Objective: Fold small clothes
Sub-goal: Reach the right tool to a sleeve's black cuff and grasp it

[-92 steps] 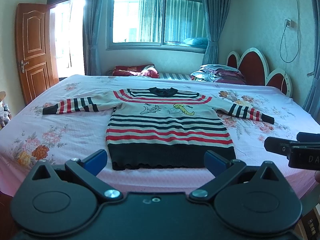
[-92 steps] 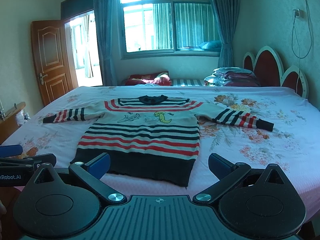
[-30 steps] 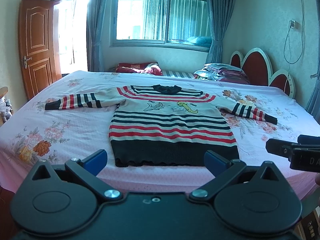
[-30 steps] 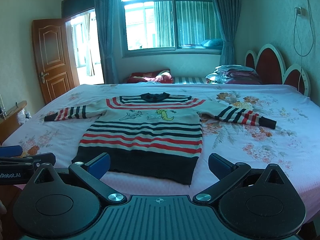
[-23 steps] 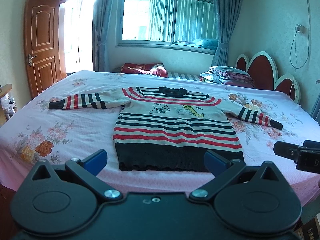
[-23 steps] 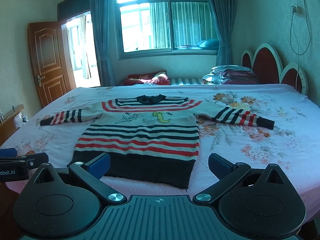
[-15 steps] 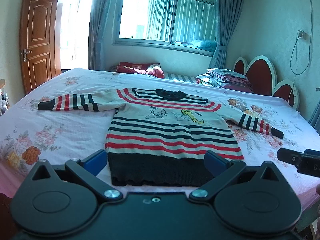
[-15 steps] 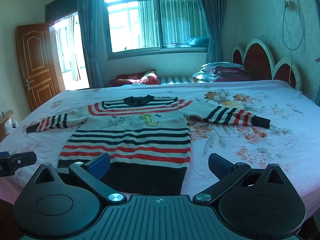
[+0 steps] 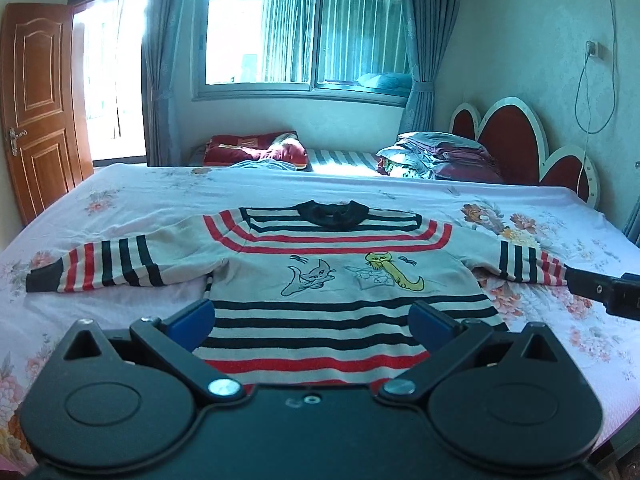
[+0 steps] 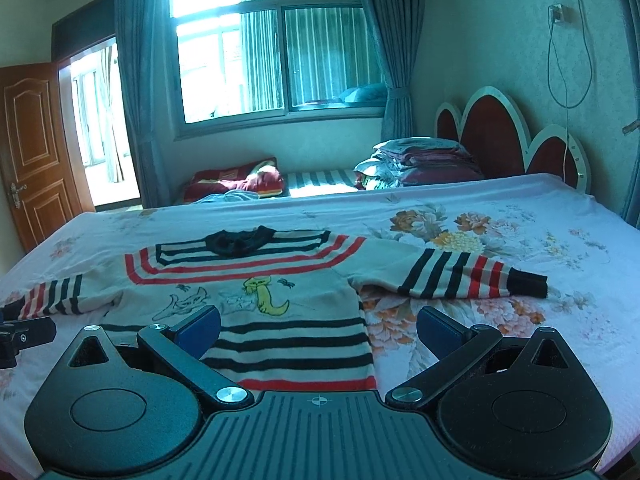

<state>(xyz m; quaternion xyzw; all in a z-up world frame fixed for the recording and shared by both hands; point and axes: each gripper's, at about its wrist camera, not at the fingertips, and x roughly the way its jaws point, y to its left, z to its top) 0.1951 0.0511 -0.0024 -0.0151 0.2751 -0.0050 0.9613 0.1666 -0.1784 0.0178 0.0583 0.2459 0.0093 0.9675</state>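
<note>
Two grippers out over the near edge of the bed (image 9: 540, 208), both gaping wide, both empty. Left gripper (image 9: 312, 316) hovering above the sweater (image 9: 320, 240) body; right gripper (image 10: 318, 322) over its right side, toward the sleeve (image 10: 460, 274). Sweater spread flat, face up, sleeves thrown out, collar away. No fold started yet.

Risks from here: pinching the floral sheet along with the knit, dragging both. Grabbing one layer only, so the body skews. Uneven lifts left and right, giving a crooked crease. Soft knit likely to sag and bunch if taken too far from the edge.

Against half a second ago: both grippers closer in and lower, hem now hidden under them, sweater looming larger.
</note>
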